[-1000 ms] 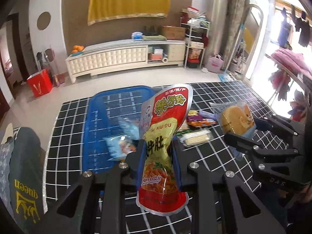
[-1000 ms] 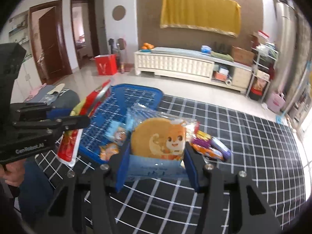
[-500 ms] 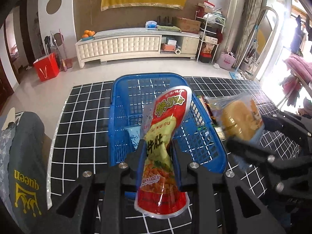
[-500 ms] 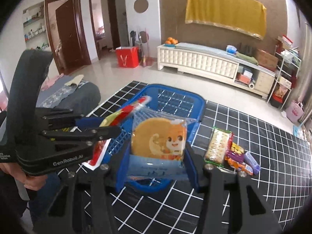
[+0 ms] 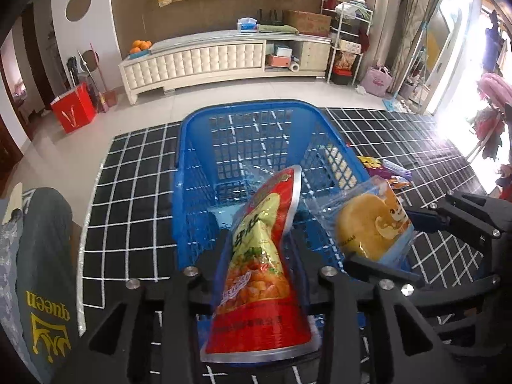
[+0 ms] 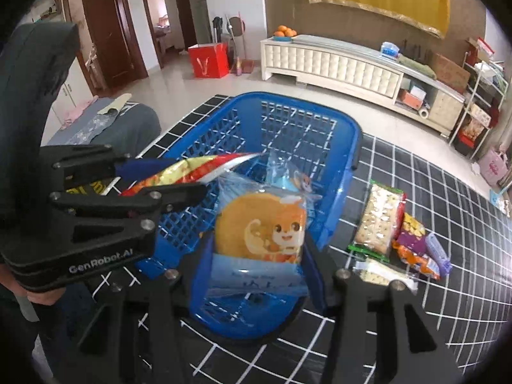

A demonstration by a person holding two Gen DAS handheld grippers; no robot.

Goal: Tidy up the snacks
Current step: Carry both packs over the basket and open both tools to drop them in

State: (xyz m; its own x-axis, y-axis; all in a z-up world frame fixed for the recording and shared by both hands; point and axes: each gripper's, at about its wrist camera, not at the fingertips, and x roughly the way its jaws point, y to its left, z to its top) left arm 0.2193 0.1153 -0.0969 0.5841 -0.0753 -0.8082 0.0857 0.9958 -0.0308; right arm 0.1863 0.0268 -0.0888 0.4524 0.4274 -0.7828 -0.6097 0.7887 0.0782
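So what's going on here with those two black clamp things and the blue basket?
A person is sorting snacks with a handheld gripper in each hand. The left gripper pinches a red snack pouch, the right gripper a wrapped cake. Both hang over the blue basket, not yet released. More packets lie on the checked mat beside it.

A black cloth with a white grid (image 6: 416, 313) covers the table; on it stands a blue plastic lattice basket (image 6: 339, 156); beside it lie several small wrapped snack packets (image 6: 380, 220).

both wrist cams close above, sharing blue basket (image 5: 192, 147), l/r offset
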